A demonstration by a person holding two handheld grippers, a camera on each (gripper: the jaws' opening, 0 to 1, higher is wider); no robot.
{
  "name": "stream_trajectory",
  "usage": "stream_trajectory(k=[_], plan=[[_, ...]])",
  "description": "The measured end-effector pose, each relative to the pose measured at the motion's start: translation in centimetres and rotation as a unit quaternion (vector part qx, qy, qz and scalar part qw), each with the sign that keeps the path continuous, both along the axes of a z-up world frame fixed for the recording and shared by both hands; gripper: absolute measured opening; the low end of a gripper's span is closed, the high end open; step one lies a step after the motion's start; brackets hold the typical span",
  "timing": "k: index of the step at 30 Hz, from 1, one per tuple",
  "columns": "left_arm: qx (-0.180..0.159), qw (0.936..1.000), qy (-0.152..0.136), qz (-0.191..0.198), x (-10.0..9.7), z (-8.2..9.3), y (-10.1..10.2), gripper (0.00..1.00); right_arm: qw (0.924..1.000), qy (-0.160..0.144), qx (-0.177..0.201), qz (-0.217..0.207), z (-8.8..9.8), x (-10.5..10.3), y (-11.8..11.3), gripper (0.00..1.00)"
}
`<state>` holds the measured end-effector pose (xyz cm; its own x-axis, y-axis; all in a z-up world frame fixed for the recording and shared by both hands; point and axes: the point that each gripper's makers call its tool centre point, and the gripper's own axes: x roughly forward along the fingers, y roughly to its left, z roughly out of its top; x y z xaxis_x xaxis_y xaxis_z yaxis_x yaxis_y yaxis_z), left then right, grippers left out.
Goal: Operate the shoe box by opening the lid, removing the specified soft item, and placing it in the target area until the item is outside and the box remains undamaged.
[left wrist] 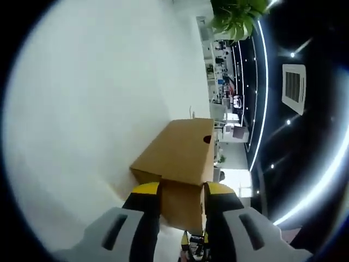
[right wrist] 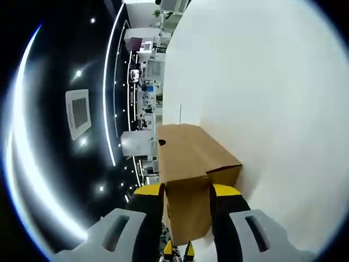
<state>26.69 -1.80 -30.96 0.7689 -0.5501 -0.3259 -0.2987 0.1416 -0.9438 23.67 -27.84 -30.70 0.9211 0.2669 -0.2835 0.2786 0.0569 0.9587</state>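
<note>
There is one brown cardboard shoe box on one white table. There are two grippers: the left gripper at 6 o'clock in the left gripper view, and the right gripper at 6 o'clock in the right gripper view. One green plant sits at 1 o'clock.

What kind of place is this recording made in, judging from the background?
Probably a large indoor hall, such as an office or showroom. The signs: a dark ceiling with long light strips and an air vent, a potted plant, and cluttered shelves or desks far behind the cardboard box on the white table.
</note>
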Motion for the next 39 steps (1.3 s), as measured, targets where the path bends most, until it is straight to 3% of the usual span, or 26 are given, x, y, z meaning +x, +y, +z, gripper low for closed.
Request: stream_trajectory(k=[5, 17, 39], plan=[[-0.024, 0.9997, -0.001, 0.009, -0.5, 0.5, -0.7, 0.29, 0.9999, -0.005, 0.007, -0.009, 0.1, -0.1, 0.1, 0.30], [-0.021, 0.9997, -0.004, 0.014, -0.3, 0.5, -0.4, 0.29, 0.9995, -0.015, 0.028, -0.011, 0.4, -0.1, 0.1, 0.27], [-0.032, 0.9983, 0.029, 0.039, -0.4, 1.5, -0.4, 0.28, 0.9989, -0.007, 0.044, -0.015, 1.6, -0.3, -0.1, 0.26]])
